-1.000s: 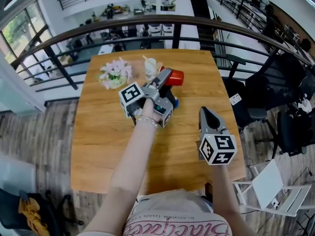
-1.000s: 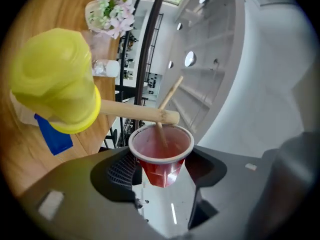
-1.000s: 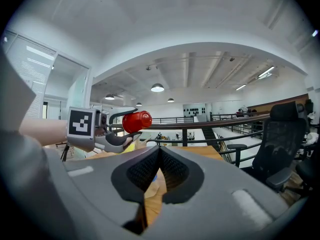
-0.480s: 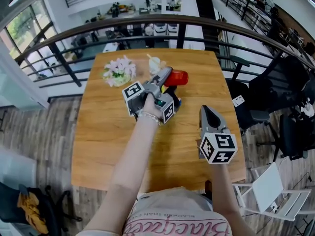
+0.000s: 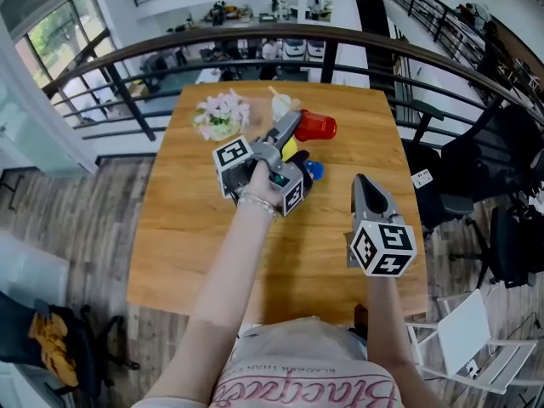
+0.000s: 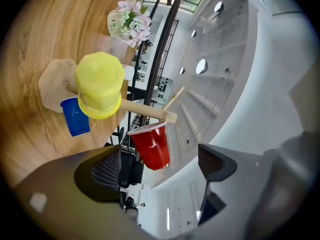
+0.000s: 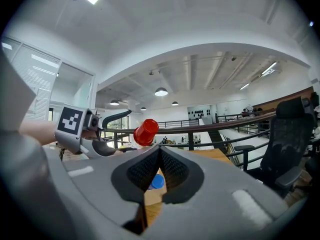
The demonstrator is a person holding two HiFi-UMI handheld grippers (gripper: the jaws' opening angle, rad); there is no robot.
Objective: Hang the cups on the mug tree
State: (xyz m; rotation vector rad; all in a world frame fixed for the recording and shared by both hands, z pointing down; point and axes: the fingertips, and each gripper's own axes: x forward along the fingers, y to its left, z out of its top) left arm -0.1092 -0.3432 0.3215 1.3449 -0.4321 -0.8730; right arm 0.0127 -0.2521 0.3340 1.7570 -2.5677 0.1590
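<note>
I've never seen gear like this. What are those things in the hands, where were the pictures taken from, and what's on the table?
No robot here: a person holds a two-jaw gripper in each hand. One picture comes from a camera on their head, looking down; the other two from cameras riding on the grippers. On the table stand flowers and a mug tree carrying a yellow cup, a blue cup and a red cup. The left gripper has just been opening its jaws; the red cup hangs ungripped between them. The right gripper is shut, empty.
</note>
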